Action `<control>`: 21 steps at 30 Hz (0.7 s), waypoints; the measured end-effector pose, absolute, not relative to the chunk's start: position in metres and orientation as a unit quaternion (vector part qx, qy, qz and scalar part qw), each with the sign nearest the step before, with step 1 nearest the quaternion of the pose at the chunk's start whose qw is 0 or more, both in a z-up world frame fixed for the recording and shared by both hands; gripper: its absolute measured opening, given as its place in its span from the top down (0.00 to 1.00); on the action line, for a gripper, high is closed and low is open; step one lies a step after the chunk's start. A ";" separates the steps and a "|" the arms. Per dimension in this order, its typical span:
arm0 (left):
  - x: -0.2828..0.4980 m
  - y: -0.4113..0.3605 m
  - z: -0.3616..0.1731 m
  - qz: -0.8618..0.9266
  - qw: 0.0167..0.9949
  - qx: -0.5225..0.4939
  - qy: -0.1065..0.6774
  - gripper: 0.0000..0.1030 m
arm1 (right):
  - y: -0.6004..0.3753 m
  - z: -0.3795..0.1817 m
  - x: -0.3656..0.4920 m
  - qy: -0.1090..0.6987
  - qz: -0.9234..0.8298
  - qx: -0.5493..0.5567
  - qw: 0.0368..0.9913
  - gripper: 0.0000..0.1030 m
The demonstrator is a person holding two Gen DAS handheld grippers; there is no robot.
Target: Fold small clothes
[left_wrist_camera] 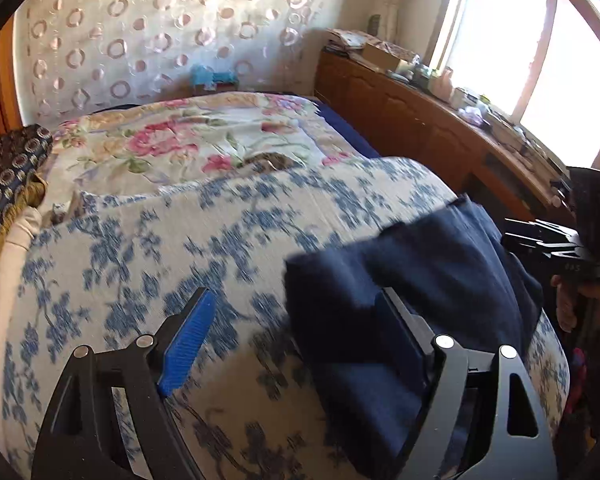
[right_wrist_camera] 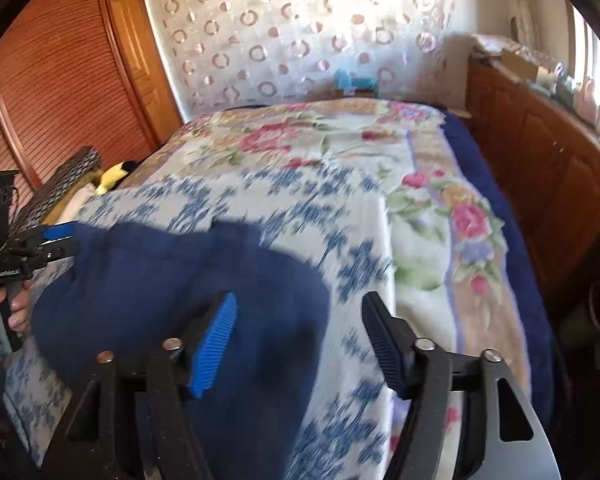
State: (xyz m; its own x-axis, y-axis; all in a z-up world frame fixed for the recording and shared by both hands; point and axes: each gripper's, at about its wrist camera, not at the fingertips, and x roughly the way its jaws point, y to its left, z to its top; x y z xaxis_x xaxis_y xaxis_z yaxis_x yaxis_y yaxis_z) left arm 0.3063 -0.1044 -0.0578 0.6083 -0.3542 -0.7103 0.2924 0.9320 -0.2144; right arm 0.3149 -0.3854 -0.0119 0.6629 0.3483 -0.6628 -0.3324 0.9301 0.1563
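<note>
A dark navy garment lies folded over on the blue-flowered bed cover. My left gripper hovers over its left edge, jaws wide apart. The blue pad is above bare cover and the dark pad above the cloth, gripping nothing. In the right wrist view the navy garment spreads to the left. My right gripper stands open over its right edge, with the blue pad above the cloth and nothing pinched. The left gripper shows at the garment's far left corner.
A pink-rose blanket covers the far half of the bed. A wooden cabinet with clutter on top runs along the right under a window. A louvred wardrobe door stands at left, and a dark patterned cushion lies at the bed's left edge.
</note>
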 end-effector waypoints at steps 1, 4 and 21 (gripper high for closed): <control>0.305 -0.107 -0.060 -0.184 0.894 -0.033 0.407 0.19 | -0.385 -0.015 0.314 0.370 0.187 0.009 0.910 0.28; 0.308 -0.112 -0.066 -0.184 0.891 -0.030 0.414 0.19 | -0.395 -0.014 0.321 0.378 0.188 0.027 0.906 0.28; 0.306 -0.122 -0.081 -0.196 0.883 -0.032 0.426 0.20 | -0.380 -0.029 0.350 0.396 0.246 0.052 0.883 0.40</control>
